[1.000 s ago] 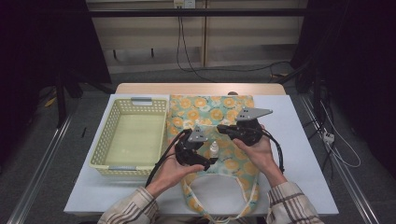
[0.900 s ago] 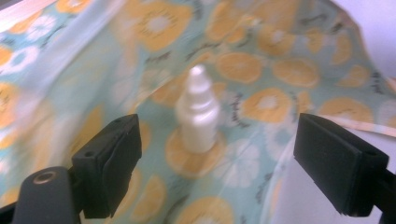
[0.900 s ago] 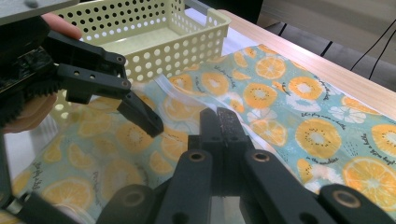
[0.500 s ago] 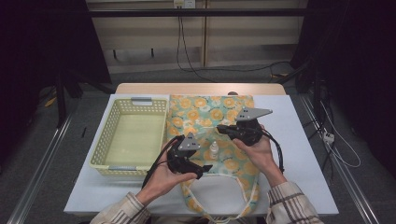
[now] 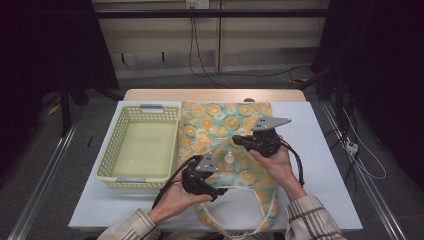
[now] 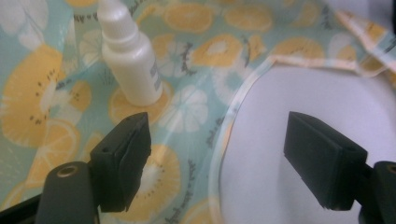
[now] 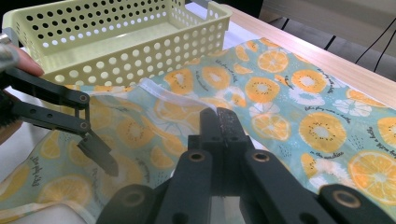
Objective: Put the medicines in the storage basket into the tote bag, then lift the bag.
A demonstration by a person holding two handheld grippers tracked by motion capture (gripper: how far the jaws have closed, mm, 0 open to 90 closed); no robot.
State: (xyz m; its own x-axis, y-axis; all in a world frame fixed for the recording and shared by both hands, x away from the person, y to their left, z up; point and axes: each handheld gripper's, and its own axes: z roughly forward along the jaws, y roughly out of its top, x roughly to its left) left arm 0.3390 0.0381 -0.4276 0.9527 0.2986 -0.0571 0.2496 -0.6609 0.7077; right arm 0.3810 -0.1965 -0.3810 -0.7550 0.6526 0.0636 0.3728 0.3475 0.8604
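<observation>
My right gripper (image 7: 219, 128) pinches the bag (image 5: 220, 120) cloth to lift its mouth, while my left gripper's (image 6: 224, 154) jaws, just narrowing but still empty, sit short of the bottle (image 6: 128, 56).

A tote bag (image 5: 225, 150) is lying on the table (image 5: 325, 165), with a basket (image 5: 141, 148) just beside it at nine o'clock. A dropper bottle (image 5: 228, 159) is standing upright on the bag, its handles (image 5: 235, 220) trailing toward six o'clock onto the table.
</observation>
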